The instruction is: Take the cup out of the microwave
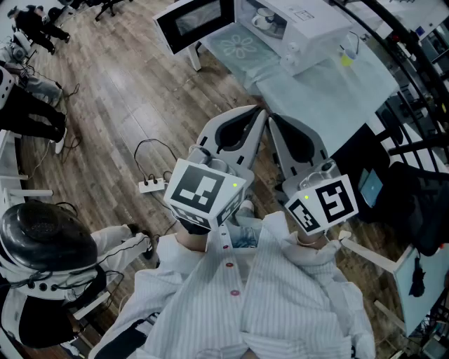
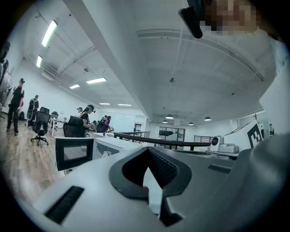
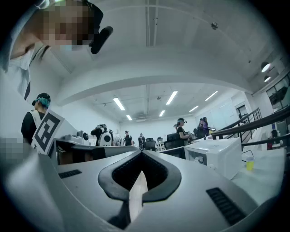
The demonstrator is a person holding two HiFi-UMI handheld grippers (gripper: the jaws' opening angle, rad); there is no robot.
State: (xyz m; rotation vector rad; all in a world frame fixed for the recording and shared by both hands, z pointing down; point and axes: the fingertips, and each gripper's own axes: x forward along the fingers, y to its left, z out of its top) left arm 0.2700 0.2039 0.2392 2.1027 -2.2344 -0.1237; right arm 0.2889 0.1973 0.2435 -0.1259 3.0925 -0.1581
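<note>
My left claw [image 1: 261, 113] is pressed together with nothing between its pads, and my right claw [image 1: 273, 119] is likewise closed and empty. I hold both level, close against my chest, their tips leaning in toward each other until they nearly meet.

Ahead of those tips, across a stretch of wooden floor [image 1: 140, 91], is the table [image 1: 316, 91] with its pale cloth. At its far end sits the microwave [image 1: 309, 24], its door [image 1: 193, 24] swung wide open on the left. The cup [image 1: 265, 21] is inside the cavity, well apart from both claws and almost straight ahead of the point where they converge. It looks upright, though it is too small to tell where a handle sits.

Neither claw is clearly nearer. I judge the right has the cleaner line, since the open door stands on the left's side. Either would need to spread first.
</note>
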